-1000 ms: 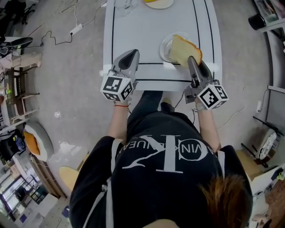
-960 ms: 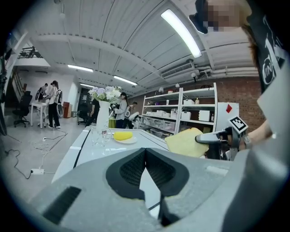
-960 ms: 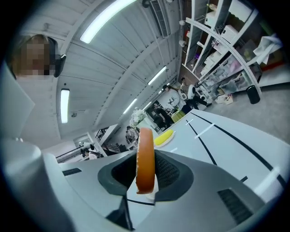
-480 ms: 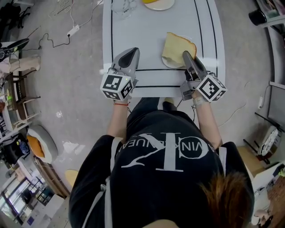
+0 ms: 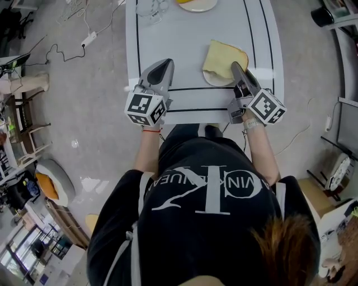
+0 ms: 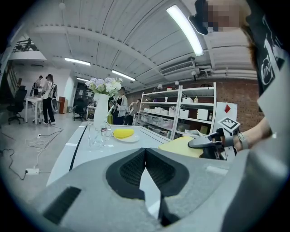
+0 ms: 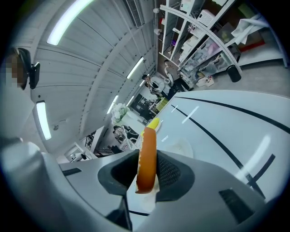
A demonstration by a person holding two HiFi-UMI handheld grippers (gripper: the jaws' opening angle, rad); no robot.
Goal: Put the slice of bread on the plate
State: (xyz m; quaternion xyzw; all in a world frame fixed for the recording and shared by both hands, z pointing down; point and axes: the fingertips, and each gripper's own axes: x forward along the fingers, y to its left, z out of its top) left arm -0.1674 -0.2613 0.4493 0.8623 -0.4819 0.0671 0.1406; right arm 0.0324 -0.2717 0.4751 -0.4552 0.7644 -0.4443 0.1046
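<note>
The slice of bread (image 5: 222, 58), pale yellow with a brown crust, lies nearly flat over the small clear plate (image 5: 212, 80) on the white table (image 5: 179, 39). My right gripper (image 5: 236, 68) is shut on the slice's near right edge. In the right gripper view the crust (image 7: 147, 154) stands edge-on between the pads, with the plate (image 7: 181, 146) just beyond; I cannot tell whether the slice rests on it. My left gripper (image 5: 163, 67) hovers over the table's near left part, shut and holding nothing; its tips (image 6: 145, 151) meet. From there I see the bread (image 6: 181, 146) and the right gripper (image 6: 205, 142).
At the table's far end stand a glass (image 5: 152, 6) and a plate with a yellow item (image 5: 197, 4); a vase of flowers (image 6: 102, 113) rises behind them. Black lines frame the tabletop. Cables lie on the floor to the left (image 5: 72, 47). Shelves and people are in the background.
The slice has gone from tilted up above the plate to lying almost flat over it. My right gripper rolled and sank with it. The left gripper shifted slightly.
</note>
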